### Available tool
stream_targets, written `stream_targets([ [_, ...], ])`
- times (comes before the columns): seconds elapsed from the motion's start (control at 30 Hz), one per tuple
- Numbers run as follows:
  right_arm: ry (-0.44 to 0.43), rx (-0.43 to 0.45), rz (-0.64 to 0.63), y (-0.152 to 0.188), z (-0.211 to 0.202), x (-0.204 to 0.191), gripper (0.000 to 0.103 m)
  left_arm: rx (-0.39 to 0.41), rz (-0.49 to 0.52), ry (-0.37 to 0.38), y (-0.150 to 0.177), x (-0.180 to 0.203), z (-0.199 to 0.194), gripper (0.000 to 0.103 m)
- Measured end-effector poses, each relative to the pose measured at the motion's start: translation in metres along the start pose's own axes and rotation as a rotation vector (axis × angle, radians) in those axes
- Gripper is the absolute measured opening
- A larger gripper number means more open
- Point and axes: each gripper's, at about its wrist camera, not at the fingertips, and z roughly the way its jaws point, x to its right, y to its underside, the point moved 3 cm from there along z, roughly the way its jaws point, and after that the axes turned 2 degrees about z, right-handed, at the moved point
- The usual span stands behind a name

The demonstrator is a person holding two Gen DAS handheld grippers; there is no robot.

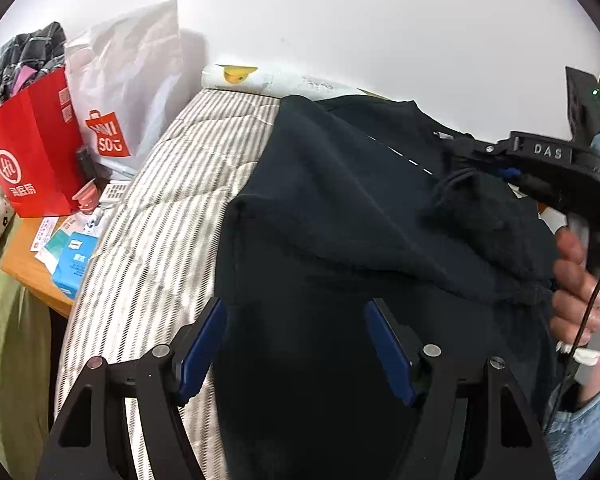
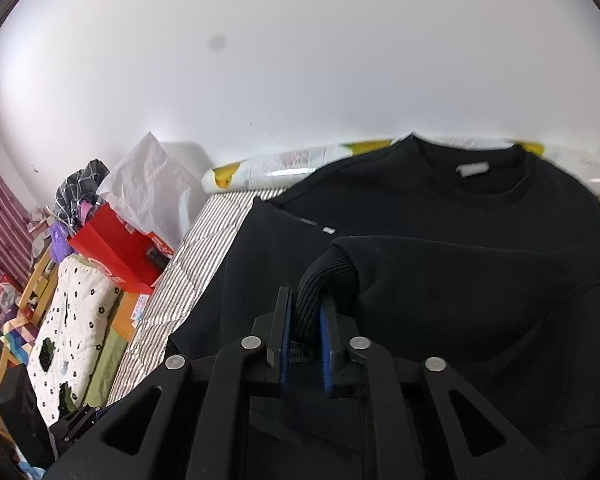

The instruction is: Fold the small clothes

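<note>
Between the right gripper's (image 2: 305, 312) narrow-set fingers sits the ribbed cuff (image 2: 324, 276) of the black sweatshirt (image 2: 440, 248), sleeve running away rightward; the left gripper (image 1: 296, 320) hangs wide open, empty, over its hem.

"DAS" on the right gripper (image 1: 496, 160) — "MINISO" on the white bag (image 1: 108, 138)

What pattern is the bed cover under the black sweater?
Narrow grey and white stripes on the bed cover, clearest in the left wrist view beside the sweater.
</note>
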Motion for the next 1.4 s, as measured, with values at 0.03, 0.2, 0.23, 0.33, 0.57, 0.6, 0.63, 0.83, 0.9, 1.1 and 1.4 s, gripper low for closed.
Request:
stream_targets([
  [0.03,-0.007,-0.013,0.004,0.002,0.004,0.003,0.025,-0.005,0.01,0.0,-0.003,0.005,0.002,0.07],
  [0.2,0.089,-0.006,-0.055,0.011,-0.021,0.029,0.036,0.006,0.07,0.014,-0.017,0.032,0.006,0.07],
  [0.23,0.119,-0.002,-0.072,0.014,-0.028,0.036,0.037,0.009,0.077,0.018,-0.02,0.037,0.008,0.07],
  [0.33,0.222,0.001,-0.083,0.028,-0.059,0.078,0.037,0.014,0.085,0.04,-0.03,0.053,0.016,0.07],
  [0.57,0.47,0.054,-0.006,0.063,-0.142,0.186,0.037,0.006,0.103,0.087,-0.049,0.086,0.048,0.068],
  [0.6,0.507,0.059,0.006,0.069,-0.152,0.199,0.037,0.005,0.106,0.09,-0.051,0.089,0.052,0.066],
  [0.63,0.541,0.06,0.019,0.073,-0.159,0.212,0.037,0.004,0.11,0.089,-0.052,0.092,0.057,0.066],
  [0.83,0.538,0.002,0.081,0.098,-0.157,0.249,0.037,-0.033,0.126,0.053,-0.056,0.102,0.089,0.059],
  [0.9,0.486,-0.006,0.083,0.101,-0.148,0.246,0.037,-0.041,0.131,0.043,-0.055,0.102,0.096,0.059],
  [1.1,0.356,-0.029,0.076,0.105,-0.116,0.226,0.037,-0.046,0.131,0.04,-0.058,0.104,0.106,0.057],
  [1.4,0.421,-0.057,0.075,0.109,-0.089,0.223,0.029,-0.023,0.138,0.007,-0.061,0.11,0.106,0.015],
])
